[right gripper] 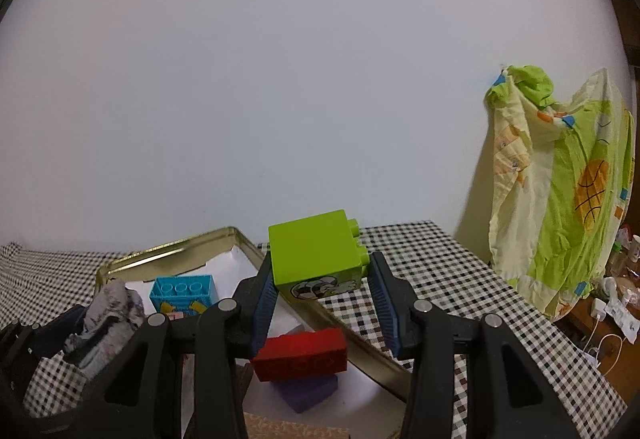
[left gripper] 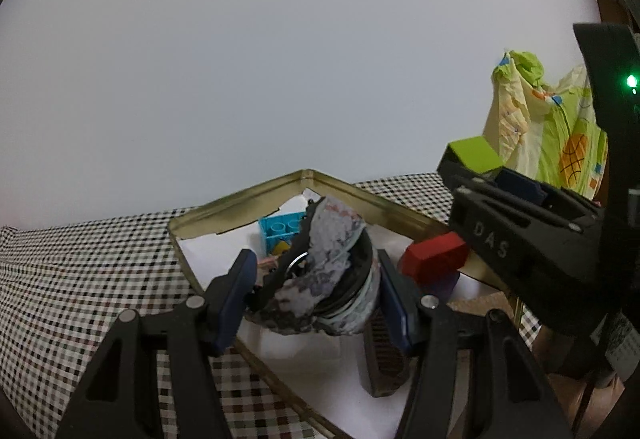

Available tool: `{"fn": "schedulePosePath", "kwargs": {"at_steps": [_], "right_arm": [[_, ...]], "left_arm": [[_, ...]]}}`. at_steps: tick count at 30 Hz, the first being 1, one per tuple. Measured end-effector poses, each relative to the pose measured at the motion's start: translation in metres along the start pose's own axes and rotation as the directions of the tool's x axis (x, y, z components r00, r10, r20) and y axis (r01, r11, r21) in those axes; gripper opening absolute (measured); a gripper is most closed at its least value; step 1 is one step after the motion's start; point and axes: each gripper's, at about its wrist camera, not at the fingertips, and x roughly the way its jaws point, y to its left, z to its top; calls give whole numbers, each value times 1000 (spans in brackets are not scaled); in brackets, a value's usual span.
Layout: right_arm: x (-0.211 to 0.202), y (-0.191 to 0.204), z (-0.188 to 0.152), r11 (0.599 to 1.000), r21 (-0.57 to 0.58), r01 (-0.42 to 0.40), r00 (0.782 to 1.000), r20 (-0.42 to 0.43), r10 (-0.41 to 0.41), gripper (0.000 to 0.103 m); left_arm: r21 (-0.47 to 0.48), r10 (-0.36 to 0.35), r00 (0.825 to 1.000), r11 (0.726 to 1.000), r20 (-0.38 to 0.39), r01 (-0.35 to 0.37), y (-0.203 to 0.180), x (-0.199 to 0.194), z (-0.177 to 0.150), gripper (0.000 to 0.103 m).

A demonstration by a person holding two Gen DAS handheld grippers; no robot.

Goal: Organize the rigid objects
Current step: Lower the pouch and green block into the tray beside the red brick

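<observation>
In the left wrist view, the left gripper point(left gripper: 316, 291) is clamped on a crumpled grey-patterned cup point(left gripper: 340, 279) lying on its side, held over the gold tin tray point(left gripper: 248, 191). In the right wrist view, the right gripper point(right gripper: 324, 295) grips a green block point(right gripper: 314, 247), studs pointing right, above the tray's near rim point(right gripper: 360, 343); the red block point(right gripper: 300, 355) and purple block point(right gripper: 308, 391) lie directly below, inside.
</observation>
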Motion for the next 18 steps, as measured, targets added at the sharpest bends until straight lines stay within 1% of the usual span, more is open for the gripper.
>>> {"fn": "schedulePosePath", "kwargs": {"at_steps": [8,13,18], "right_arm": [[14,11,-4,1000,-25,-14,998,-62,13,47],[21,14,-6,1000,-14,-28,995,-98,27,47],[25,15,-7,1000,-16,-24,992,-124,22,48]], "left_arm": [[-30,-16,999,999,-47,14,6,8,-3,58],[-20,-24,998,1000,-60,22,2,12,-5,58],[-13,-22,996,1000,-86,21,-1,19,-5,58]]}}
